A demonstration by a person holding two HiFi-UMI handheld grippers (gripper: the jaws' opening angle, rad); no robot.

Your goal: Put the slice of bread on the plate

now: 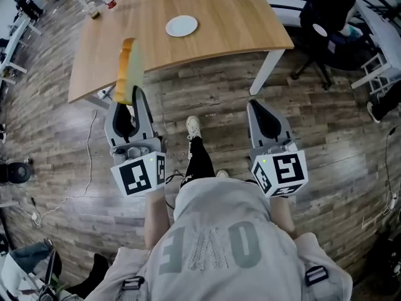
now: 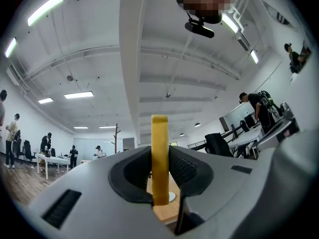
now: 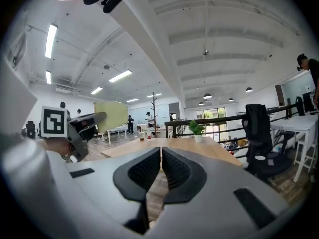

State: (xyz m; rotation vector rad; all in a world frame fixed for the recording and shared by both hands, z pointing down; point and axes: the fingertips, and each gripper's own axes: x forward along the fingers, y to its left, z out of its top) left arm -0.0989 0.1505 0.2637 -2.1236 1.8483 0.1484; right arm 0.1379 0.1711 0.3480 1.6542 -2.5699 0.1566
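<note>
Left gripper jaws clamp the slice of bread, held upright and edge-on, its top rising above the pads. Right gripper jaws are pressed together with nothing between them. Both are held out in front of the person, over the wood-plank floor, near the wooden table. The white plate sits on it, well apart from the bread.

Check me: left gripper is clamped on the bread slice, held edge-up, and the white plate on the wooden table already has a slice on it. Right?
One thing is off: the white plate is bare, as the head view shows. The rest holds: the left gripper is clamped on the bread slice, held edge-up, and the plate sits on the wooden table.
</note>
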